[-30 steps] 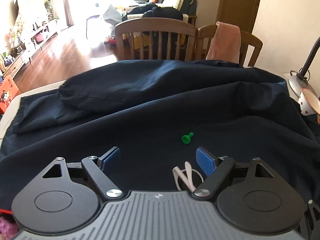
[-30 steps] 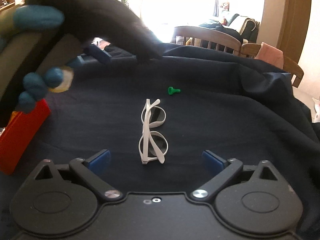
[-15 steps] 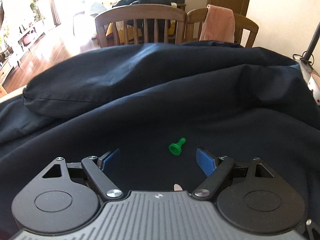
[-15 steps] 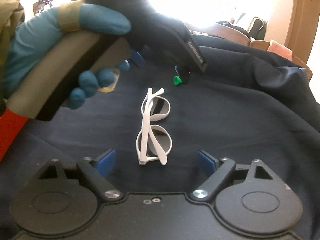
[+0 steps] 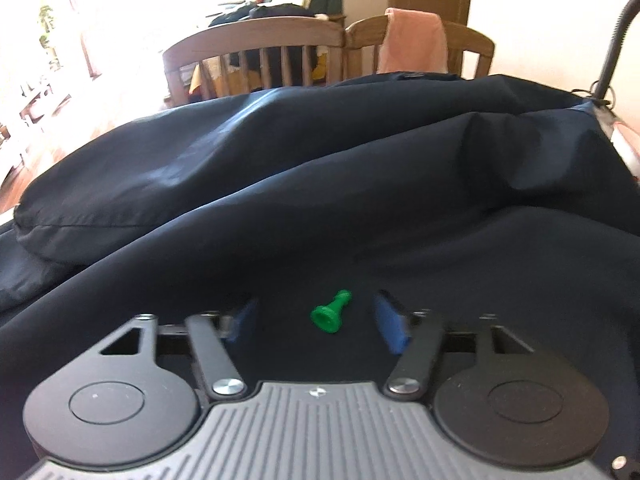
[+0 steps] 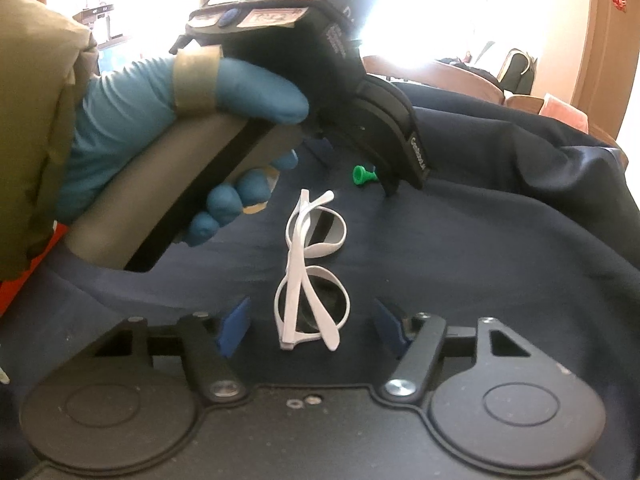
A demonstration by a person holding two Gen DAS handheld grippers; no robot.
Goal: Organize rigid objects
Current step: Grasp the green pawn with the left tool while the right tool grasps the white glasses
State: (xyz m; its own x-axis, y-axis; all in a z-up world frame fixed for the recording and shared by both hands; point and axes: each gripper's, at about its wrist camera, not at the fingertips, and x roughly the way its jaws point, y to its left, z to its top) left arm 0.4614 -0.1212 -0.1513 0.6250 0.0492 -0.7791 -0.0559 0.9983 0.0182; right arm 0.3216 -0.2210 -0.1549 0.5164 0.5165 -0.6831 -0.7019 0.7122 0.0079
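Note:
A small green pawn-shaped piece (image 5: 331, 314) lies on its side on the dark cloth, between the blue pads of my left gripper (image 5: 316, 320). Those jaws are closing and the pads stand clear of the piece. The right wrist view shows the same left gripper (image 6: 356, 168), held by a blue-gloved hand (image 6: 192, 104), straddling the green piece (image 6: 362, 174). Folded white glasses (image 6: 310, 276) lie on the cloth, their near end between the pads of my right gripper (image 6: 312, 330). Its jaws are closing too, with gaps on both sides.
A navy cloth (image 5: 360, 200) covers the table and rises in a thick fold at the back. Wooden chairs (image 5: 256, 56) stand behind it, one with a pink towel (image 5: 412, 40). A red box (image 6: 8, 300) sits at the left edge. A lamp stem (image 5: 612, 52) stands far right.
The left gripper came down and forward over the green piece, and the glasses left its view. Both pairs of jaws narrowed. The gloved hand moved further into the right wrist view.

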